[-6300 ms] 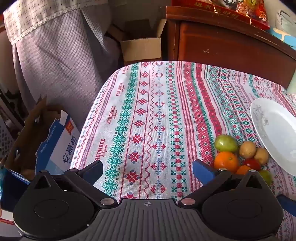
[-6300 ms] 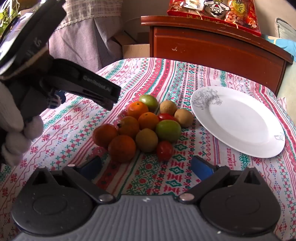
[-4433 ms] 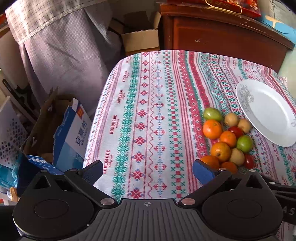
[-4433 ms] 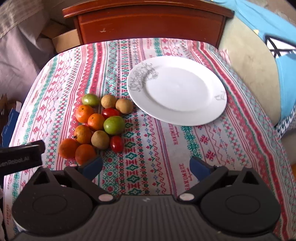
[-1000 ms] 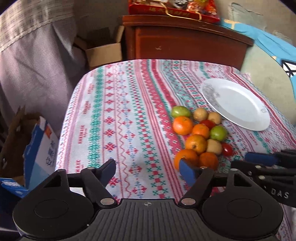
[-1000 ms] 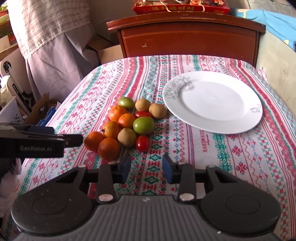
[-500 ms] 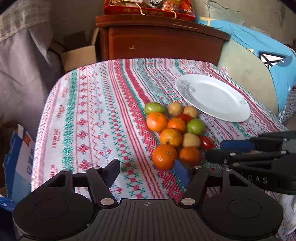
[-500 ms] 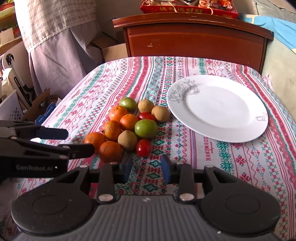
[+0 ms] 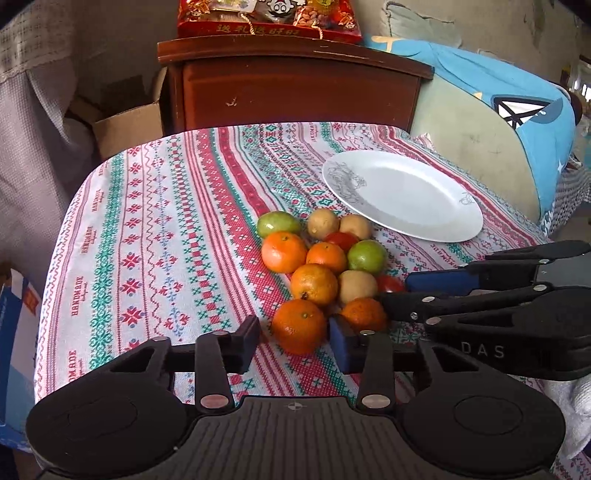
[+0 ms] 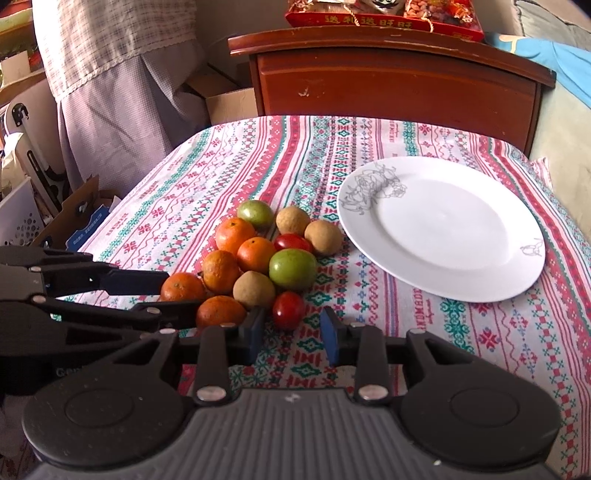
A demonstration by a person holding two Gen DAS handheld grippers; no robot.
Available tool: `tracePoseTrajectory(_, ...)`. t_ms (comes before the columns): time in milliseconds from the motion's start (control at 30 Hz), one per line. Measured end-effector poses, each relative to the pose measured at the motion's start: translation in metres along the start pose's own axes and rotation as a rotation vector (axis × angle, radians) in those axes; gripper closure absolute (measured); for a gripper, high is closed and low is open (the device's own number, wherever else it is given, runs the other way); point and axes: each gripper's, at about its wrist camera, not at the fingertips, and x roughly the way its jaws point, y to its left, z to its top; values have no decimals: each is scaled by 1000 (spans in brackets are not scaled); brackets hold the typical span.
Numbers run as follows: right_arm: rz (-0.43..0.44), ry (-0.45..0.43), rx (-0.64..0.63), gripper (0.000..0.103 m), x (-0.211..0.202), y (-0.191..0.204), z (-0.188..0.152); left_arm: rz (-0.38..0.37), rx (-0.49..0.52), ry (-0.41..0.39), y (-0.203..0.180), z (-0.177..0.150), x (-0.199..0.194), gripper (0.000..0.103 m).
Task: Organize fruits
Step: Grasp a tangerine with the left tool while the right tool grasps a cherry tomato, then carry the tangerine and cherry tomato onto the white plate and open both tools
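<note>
A pile of fruit lies on the patterned tablecloth: oranges, green fruits, brown fruits and red tomatoes. My left gripper (image 9: 295, 345) is open, with the nearest orange (image 9: 300, 325) just beyond and between its fingertips, not gripped. My right gripper (image 10: 292, 334) is open, partly narrowed, just in front of a red tomato (image 10: 288, 309). Each gripper shows in the other's view, the right one (image 9: 417, 291) at right, the left one (image 10: 155, 295) at left. A white plate (image 10: 443, 229) lies empty to the right of the pile; it also shows in the left wrist view (image 9: 402, 194).
A brown wooden cabinet (image 9: 295, 85) stands behind the table with a red snack package (image 9: 269, 18) on top. A cardboard box (image 9: 125, 122) and a curtain (image 10: 122, 74) are at the left. A blue cushion (image 9: 517, 122) lies at the right.
Both grippers moved in toward the near edge of the fruit pile. The left jaws narrowed around the nearest orange; the right jaws widened a little in front of the tomato.
</note>
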Motion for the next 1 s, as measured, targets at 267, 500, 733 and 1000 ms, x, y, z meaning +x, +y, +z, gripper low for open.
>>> tracePoseTrajectory(267, 9, -4, -10, 85, 2, 1, 1, 3, 23, -9, -4, 0, 1, 75)
tracePoseTrajectory(500, 6, -7, -6, 86, -3, 2, 2, 12, 25, -9, -6, 1, -5, 75)
tracePoseTrajectory(733, -1, -61, 1, 86, -23, 3, 9, 23, 9, -60, -7, 10, -20, 75)
tracePoseTrajectory(1000, -97, -143, 79, 86, -37, -20, 23, -44, -20, -132, -20, 36, -18, 75)
